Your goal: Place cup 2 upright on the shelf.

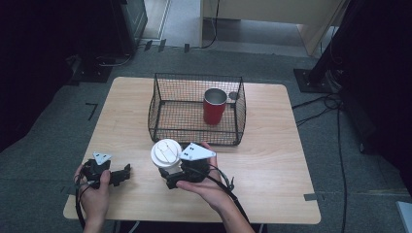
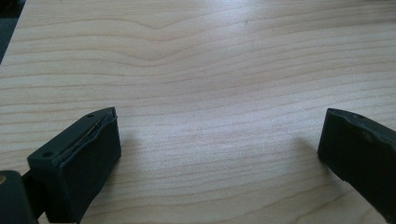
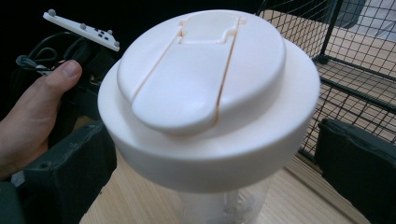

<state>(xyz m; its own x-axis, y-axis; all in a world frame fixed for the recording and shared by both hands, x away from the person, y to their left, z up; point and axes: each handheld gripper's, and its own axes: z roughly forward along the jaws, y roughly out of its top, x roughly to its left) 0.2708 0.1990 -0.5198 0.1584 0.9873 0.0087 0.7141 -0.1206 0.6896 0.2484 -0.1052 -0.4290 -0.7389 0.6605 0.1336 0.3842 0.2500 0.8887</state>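
Wire basket with red cup just beyond. White-lidded bottle between right gripper jaws, contact unclear. Left gripper open over bare table.

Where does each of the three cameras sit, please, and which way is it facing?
High view: above the person's side, looking forward and down on the table, wire basket, red cup; both hands show.
Left gripper view: rides the left claw, looking along its spread jaws at bare wood.
Right gripper view: rides the right claw, facing the white-lidded bottle between its jaws, with the left hand beyond.
Shared: high and right views both show bottle and basket.
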